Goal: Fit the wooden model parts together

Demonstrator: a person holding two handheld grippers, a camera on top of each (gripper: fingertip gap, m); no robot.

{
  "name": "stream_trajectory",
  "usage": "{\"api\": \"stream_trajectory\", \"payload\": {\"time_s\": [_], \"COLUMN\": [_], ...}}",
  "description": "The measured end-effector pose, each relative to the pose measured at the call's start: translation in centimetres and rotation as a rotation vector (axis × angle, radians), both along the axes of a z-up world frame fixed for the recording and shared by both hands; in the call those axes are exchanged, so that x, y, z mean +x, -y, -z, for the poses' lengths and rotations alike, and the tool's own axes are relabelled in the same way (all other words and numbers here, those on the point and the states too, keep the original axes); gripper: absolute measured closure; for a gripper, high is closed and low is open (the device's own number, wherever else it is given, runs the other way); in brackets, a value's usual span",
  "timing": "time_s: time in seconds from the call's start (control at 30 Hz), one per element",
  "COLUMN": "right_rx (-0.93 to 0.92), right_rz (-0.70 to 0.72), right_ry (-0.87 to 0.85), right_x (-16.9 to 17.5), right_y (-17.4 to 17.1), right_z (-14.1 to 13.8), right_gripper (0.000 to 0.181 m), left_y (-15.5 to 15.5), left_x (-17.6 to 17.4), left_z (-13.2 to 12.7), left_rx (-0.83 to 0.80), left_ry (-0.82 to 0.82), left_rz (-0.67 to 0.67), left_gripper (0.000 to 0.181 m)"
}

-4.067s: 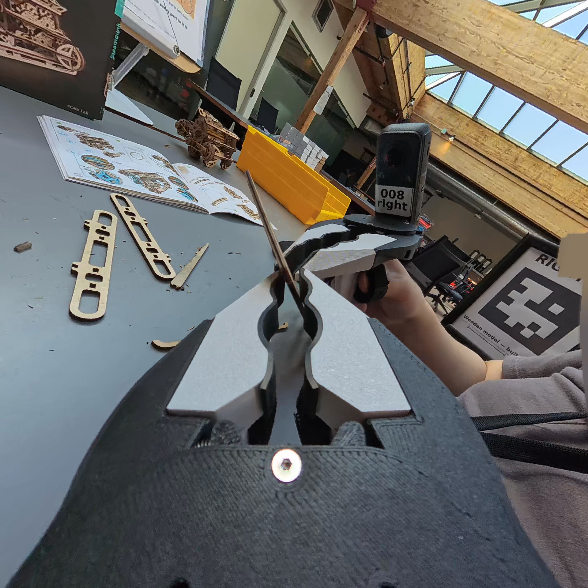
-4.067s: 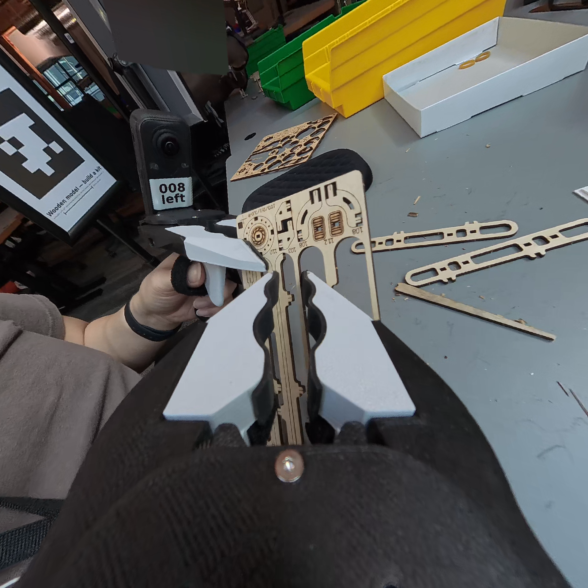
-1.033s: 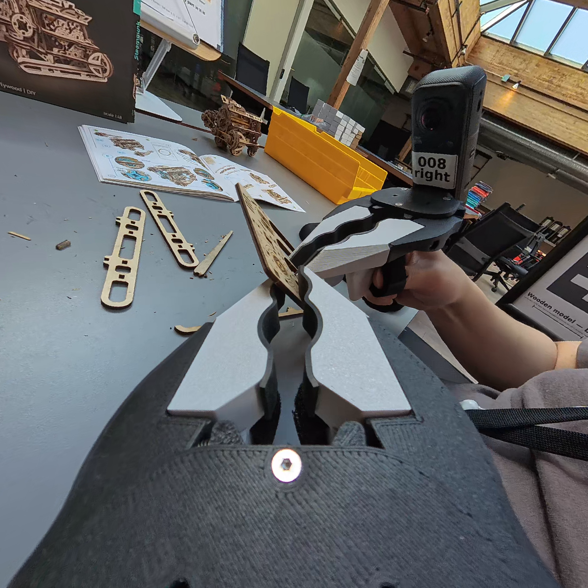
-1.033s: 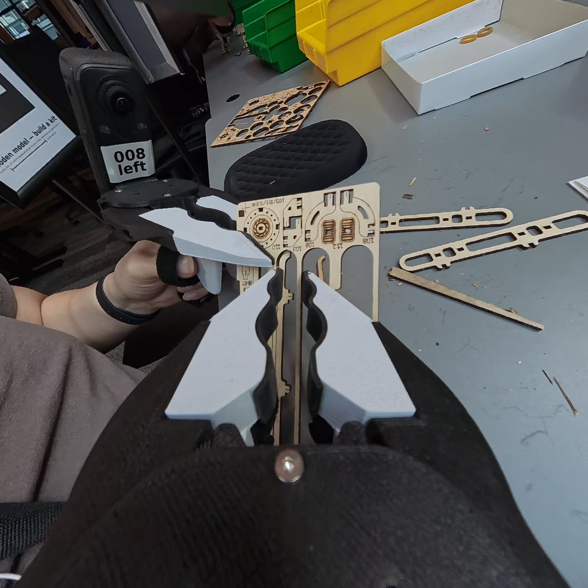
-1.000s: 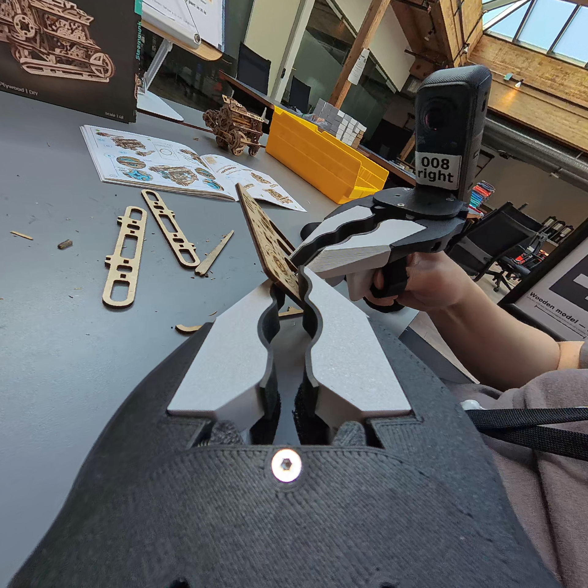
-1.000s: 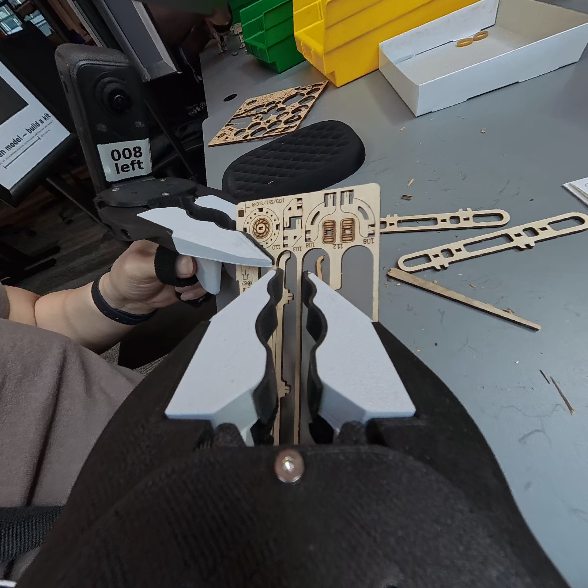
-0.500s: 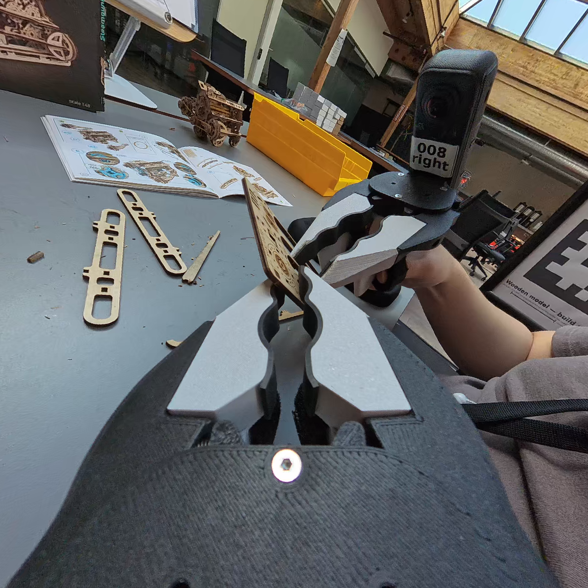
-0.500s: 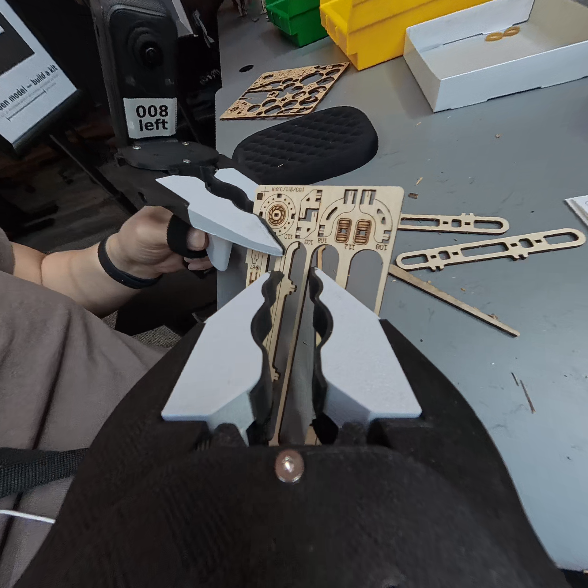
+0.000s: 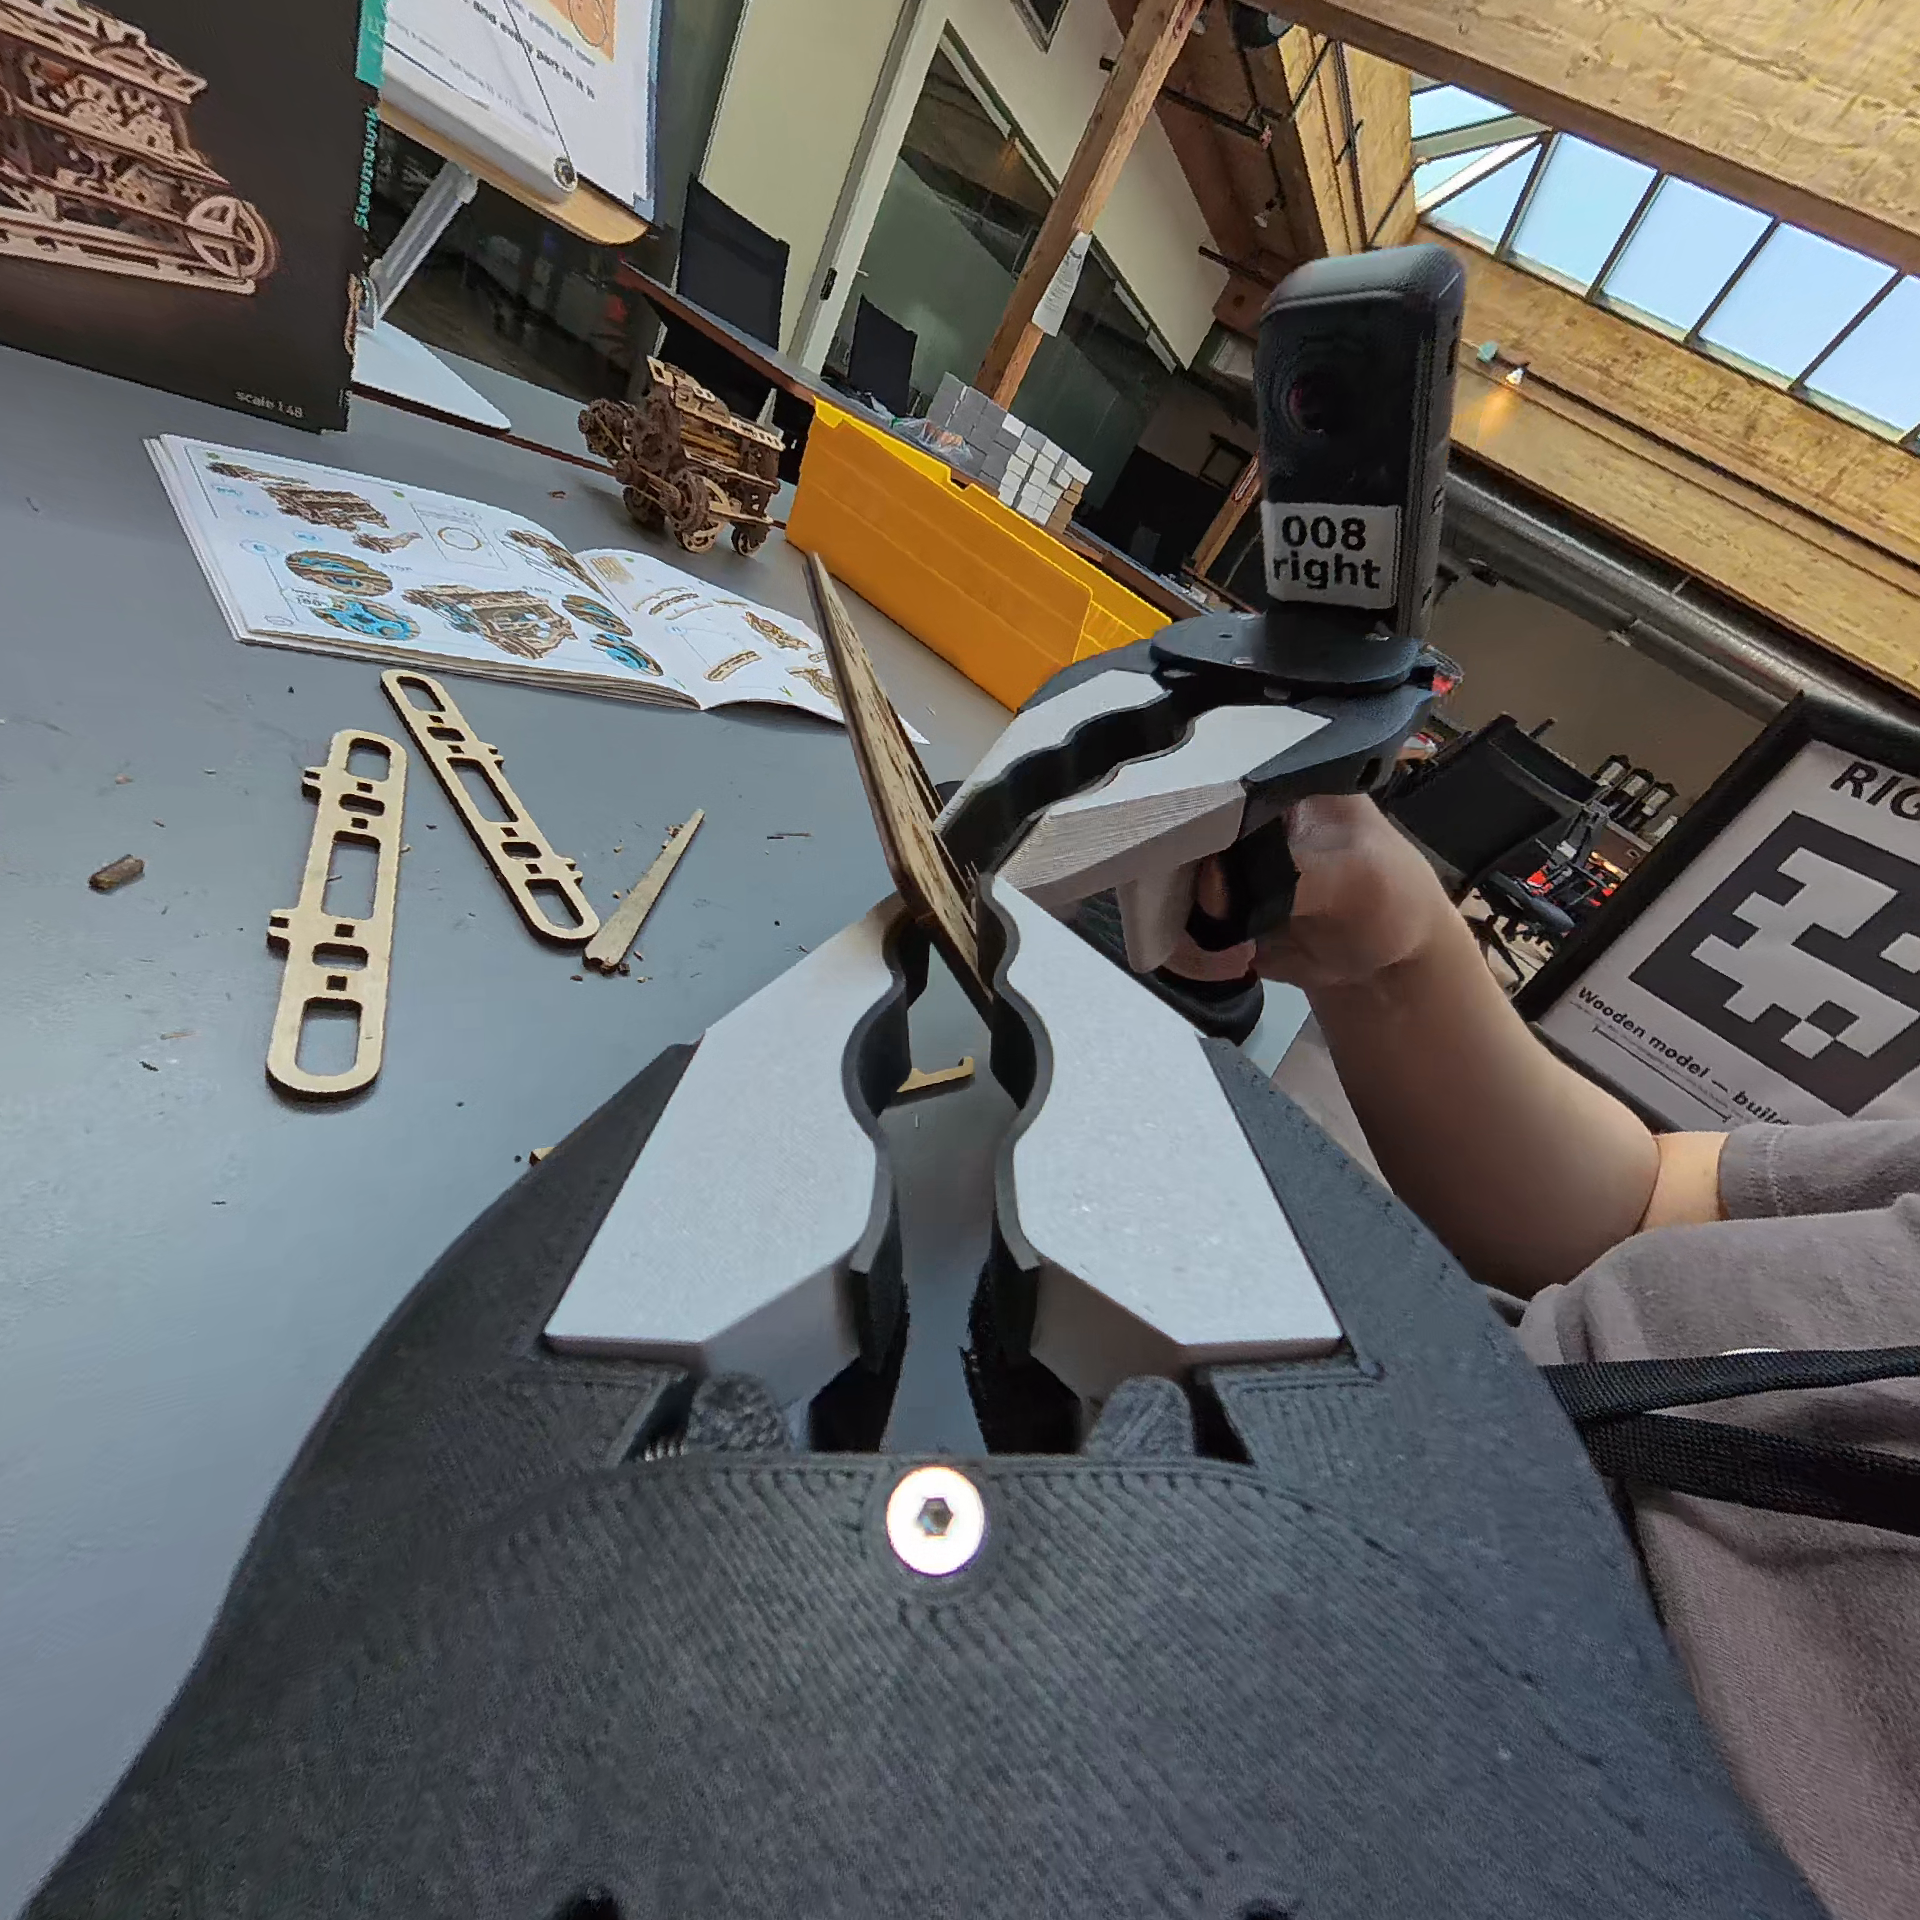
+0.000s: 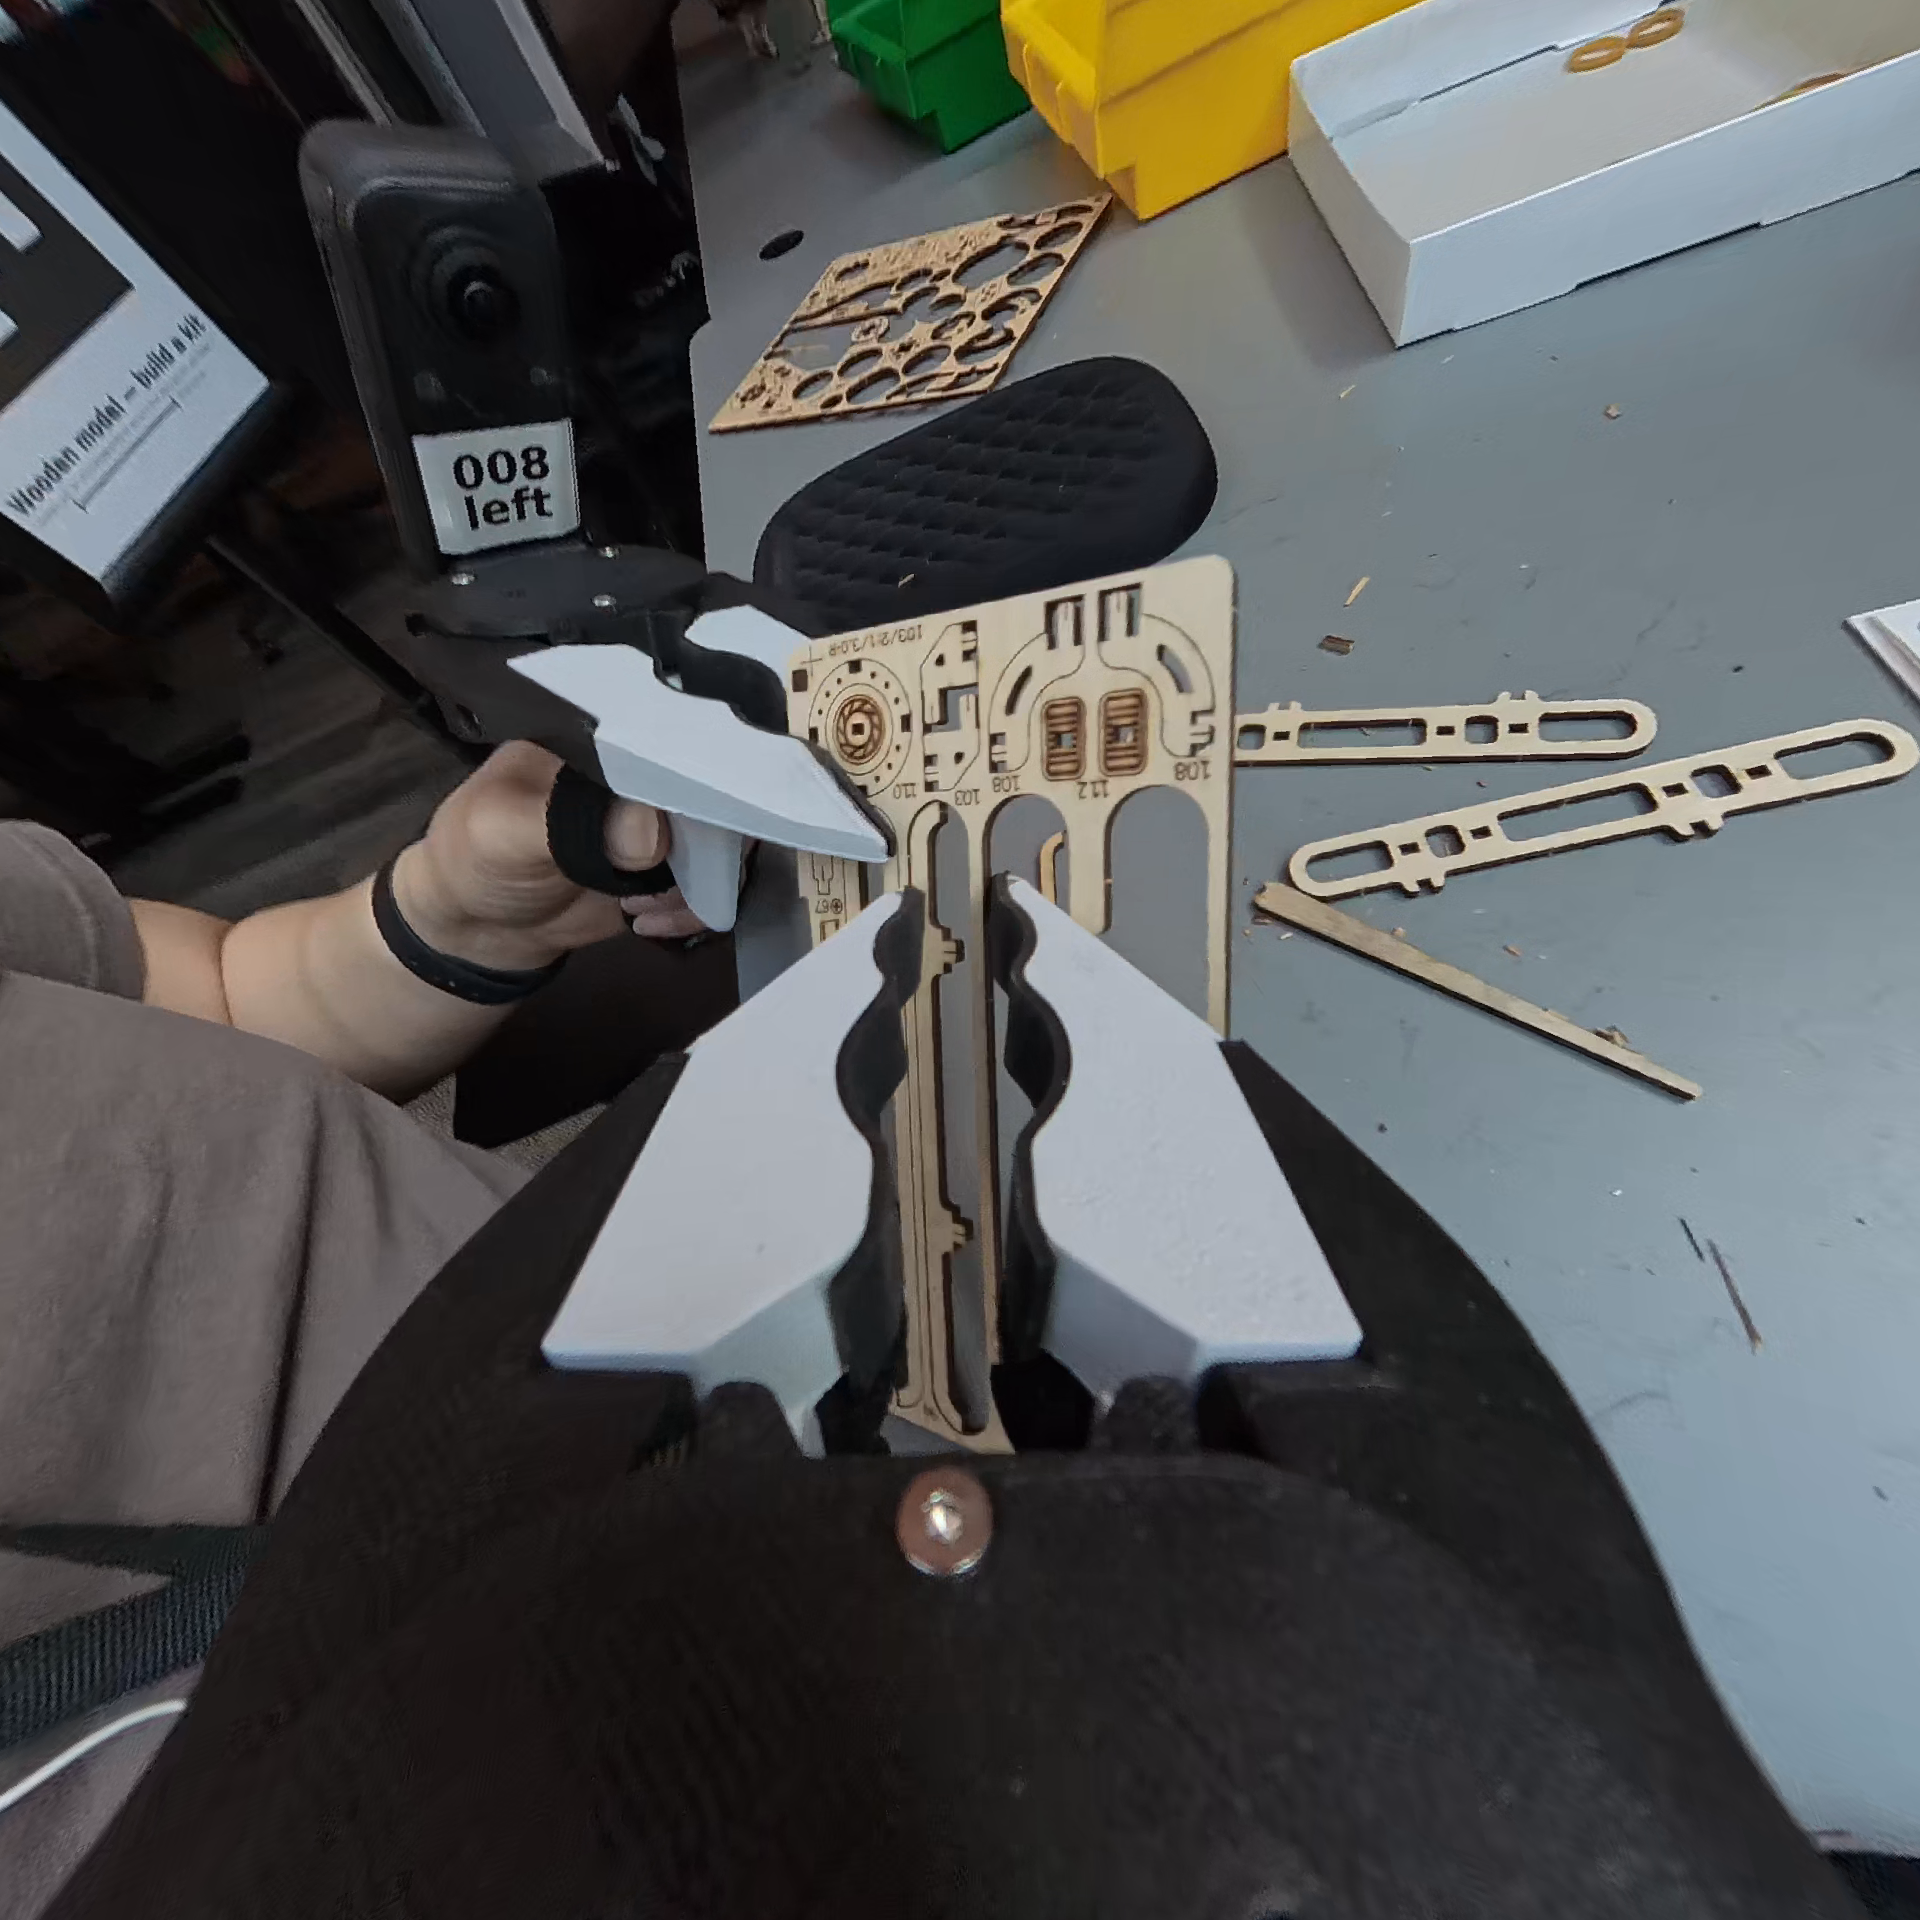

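A laser-cut wooden sheet (image 10: 1039, 717) with engraved parts and long cut-out slots is held upright over the table's near edge. It shows edge-on in the left wrist view (image 9: 883, 727). My left gripper (image 9: 945, 904) is shut on the sheet's lower left edge and shows in the right wrist view (image 10: 821, 769). My right gripper (image 10: 951, 894) lies over the sheet's face with its jaws closed in on a long narrow strip of it. It also shows in the left wrist view (image 9: 971, 847), tips against the sheet.
Two loose slotted wooden strips (image 10: 1444, 727) (image 10: 1600, 805) and a thin stick (image 10: 1475, 987) lie on the grey table. A black pad (image 10: 987, 488), a punched-out sheet (image 10: 914, 301), a white box (image 10: 1558, 156) and a yellow bin (image 10: 1174, 83) stand beyond. An open booklet (image 9: 468, 592) and a finished model (image 9: 686, 468) sit far left. Both grippers' tips are roughly 12 cm from the thin stick (image 10: 1475, 987). Seen from the left wrist view (image 9: 654, 865) as well.
Half a second ago my right jaws stood wider apart over the sheet; now they have closed in on the strip. The sheet has tipped more upright. My left gripper keeps its hold.
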State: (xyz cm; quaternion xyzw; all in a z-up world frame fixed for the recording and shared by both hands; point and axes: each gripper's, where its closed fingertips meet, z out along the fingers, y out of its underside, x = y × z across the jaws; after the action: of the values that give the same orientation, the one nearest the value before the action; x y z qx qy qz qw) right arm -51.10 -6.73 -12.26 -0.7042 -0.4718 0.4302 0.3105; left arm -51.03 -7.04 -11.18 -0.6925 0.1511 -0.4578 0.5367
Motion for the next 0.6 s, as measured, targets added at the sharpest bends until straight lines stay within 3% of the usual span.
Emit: {"api": "stream_trajectory", "payload": {"time_s": [0.13, 0.23, 0.43, 0.5, 0.6], "right_rx": [-0.169, -0.231, -0.218, -0.176, 0.092], "right_rz": [0.132, 0.161, 0.169, 0.14, 0.109], "right_ry": [-0.195, -0.244, -0.241, -0.216, -0.08], "right_x": [-0.3, -0.4, -0.6, -0.5, 0.0], "right_y": [-1.3, -1.5, -1.5, -1.2, -1.0], "right_z": [-0.7, -0.2, -0.4, -0.4, 0.1], "right_gripper": [0.172, 0.172, 0.161, 0.158, 0.162], "left_y": [0.2, -0.1, -0.6, -0.4, -0.3], "left_x": [0.7, 1.0, 0.8, 0.8, 0.9], "left_z": [0.6, 1.0, 1.7, 1.7, 1.7], "left_rx": [-0.05, -0.076, -0.125, -0.126, -0.125], "left_ry": [0.001, -0.009, -0.026, -0.02, -0.015], "left_rz": [0.007, -0.023, -0.04, -0.025, -0.024], "left_gripper": [0.161, 0.176, 0.178, 0.179, 0.179]}}
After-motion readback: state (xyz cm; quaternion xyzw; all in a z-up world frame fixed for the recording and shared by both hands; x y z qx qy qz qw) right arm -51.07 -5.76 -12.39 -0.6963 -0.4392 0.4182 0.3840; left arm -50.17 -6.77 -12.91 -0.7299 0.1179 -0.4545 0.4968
